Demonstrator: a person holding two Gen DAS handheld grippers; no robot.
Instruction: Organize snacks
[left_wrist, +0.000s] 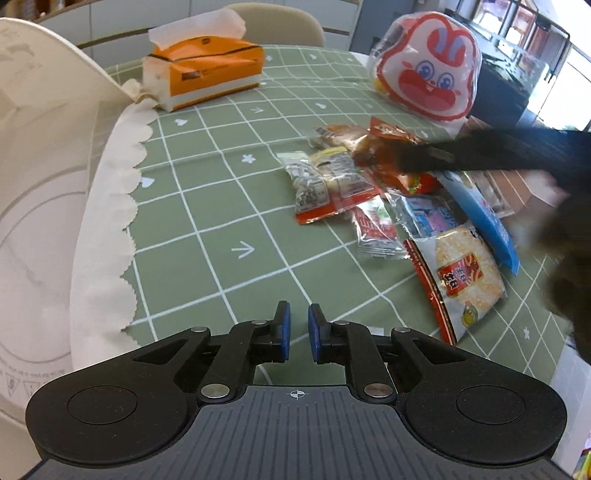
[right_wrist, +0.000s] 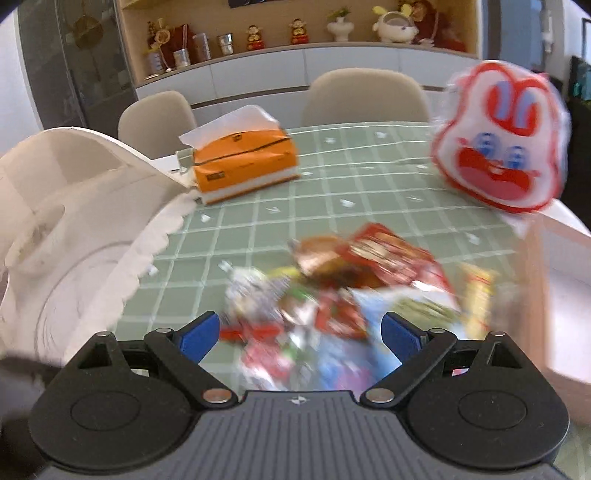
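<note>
On a green checked worktop (left_wrist: 207, 206), a loose pile of light, crinkly snack packets (left_wrist: 373, 192) lies under the wide-open right gripper (right_wrist: 300, 334), best pinched by sealed edges; left gripper (left_wrist: 297, 326) nearly closed, empty.

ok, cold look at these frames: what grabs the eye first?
The rabbit-face bag at the table's far right, red on white. Next the orange tissue box at far left, then the snack packets heaped mid-table, with the open right gripper just above them.
</note>
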